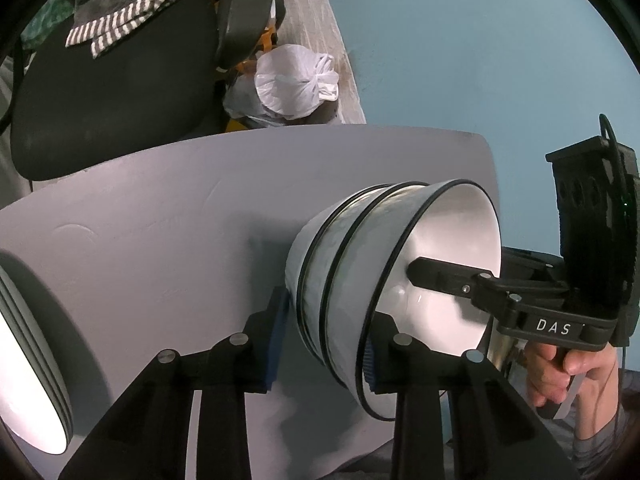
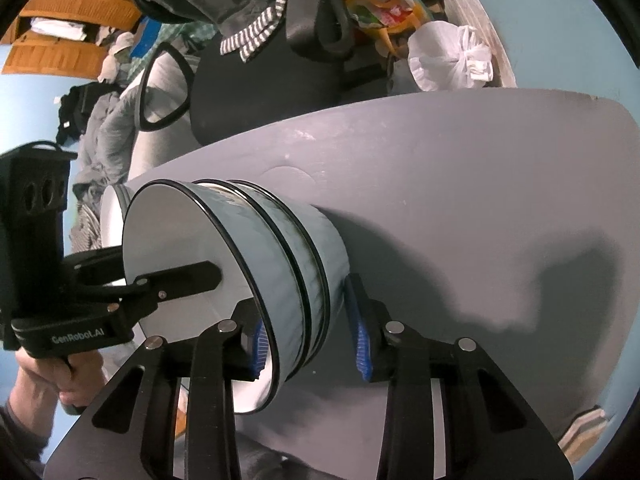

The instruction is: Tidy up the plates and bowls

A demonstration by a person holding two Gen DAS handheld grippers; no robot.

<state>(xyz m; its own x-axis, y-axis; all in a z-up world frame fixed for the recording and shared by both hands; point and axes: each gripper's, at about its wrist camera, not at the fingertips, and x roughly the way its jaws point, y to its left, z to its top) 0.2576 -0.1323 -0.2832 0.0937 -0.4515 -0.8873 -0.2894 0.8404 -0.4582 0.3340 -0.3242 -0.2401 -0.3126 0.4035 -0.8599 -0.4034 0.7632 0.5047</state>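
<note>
While the left wrist view looks along the left tool (image 1: 324,340), its blue pads clamp the wall of three nested white black-rimmed bowls (image 1: 360,280) on the grey counter (image 1: 160,220); stacked white plates (image 1: 28,360) lie left. From the right wrist view, the right tool (image 2: 308,344) likewise clamps the stack's wall.

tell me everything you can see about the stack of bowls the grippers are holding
The stack of bowls is three nested bowls, white glossy inside, pale mottled grey-blue outside, each with a thin black rim. It looks ceramic or enamel. Its mouth faces along the grey table in these views. The left gripper and right gripper each straddle its wall, one finger inside, one outside. Whether the pads press the wall is unclear. Plates lie apart.
</note>
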